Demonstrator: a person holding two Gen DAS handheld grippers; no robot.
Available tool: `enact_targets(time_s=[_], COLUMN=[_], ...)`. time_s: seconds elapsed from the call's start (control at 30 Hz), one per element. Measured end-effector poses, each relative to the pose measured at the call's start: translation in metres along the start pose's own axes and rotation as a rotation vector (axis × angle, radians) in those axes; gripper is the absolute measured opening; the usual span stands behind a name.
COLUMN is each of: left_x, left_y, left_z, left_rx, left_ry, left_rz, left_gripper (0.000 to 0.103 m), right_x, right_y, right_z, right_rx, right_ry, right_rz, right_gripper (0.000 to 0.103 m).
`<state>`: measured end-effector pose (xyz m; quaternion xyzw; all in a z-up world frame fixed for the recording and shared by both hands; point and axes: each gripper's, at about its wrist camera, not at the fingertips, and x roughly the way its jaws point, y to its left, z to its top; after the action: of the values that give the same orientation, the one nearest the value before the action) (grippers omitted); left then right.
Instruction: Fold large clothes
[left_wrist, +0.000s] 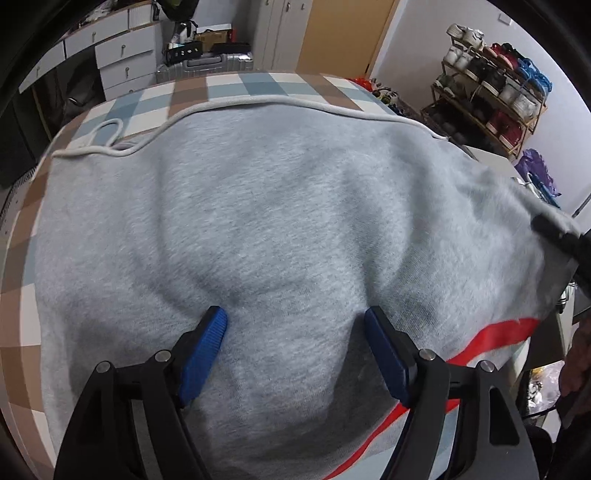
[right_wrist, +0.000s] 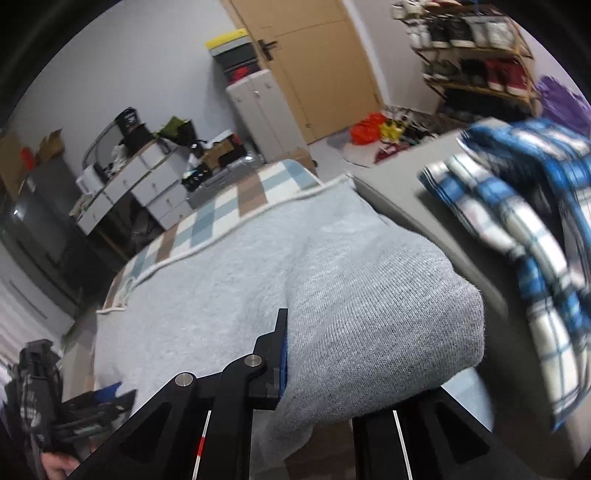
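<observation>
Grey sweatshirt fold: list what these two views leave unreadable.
- Right gripper, right wrist view: far finger hidden under the bunched grey sweatshirt.
- Sweatshirt's near hem, left wrist view: cut off by the bottom edge, behind the left gripper.
- Plaid shirt, right wrist view: motion-blurred.

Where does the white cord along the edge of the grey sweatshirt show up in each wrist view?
Left wrist: white cord arcs across the upper part, along the grey sweatshirt's far edge, looping at upper left.
Right wrist: white cord slants from left of centre up toward the middle.
Shared landmark: wooden door.
</observation>
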<state>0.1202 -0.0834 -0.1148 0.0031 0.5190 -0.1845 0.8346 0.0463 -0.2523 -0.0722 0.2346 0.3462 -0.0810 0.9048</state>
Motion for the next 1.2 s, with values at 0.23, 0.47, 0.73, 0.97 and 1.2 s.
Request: enact_targets(time_s=[0.23, 0.47, 0.73, 0.97, 1.2], left_x=[0.006, -0.016, -0.105, -0.122, -0.109], left_y=[-0.028, 0.046, 0.194, 0.242, 0.211], left_z=[0.002, 0.009, -0.026, -0.041, -0.027], left_rx=[0.093, -0.063, -0.292, -0.404, -0.330], left_ry=[0.051, 0.140, 0.013, -0.039, -0.025], left_rz=[-0.074, -0.353, -0.248, -0.291, -0.300], left_gripper=[0.072, 0.072, 0.072, 0.072, 0.072], right_x=[-0.017, -0.040, -0.034, 0.045, 0.052], right_y=[0.035, 0.152, 0.285, 0.281, 0.263], right_z=[0.022, 0.011, -0.107, -0.204, -0.205], right_rx=[-0.240, -0.624, -1.090, -1.191, -1.112], right_ry=[-0.034, -0.175, -0.252, -0.046, -0.045], right_rz=[-0.113, -0.112, 0.024, 0.078, 0.134], right_gripper=[0.009, 0.009, 0.010, 0.010, 0.011])
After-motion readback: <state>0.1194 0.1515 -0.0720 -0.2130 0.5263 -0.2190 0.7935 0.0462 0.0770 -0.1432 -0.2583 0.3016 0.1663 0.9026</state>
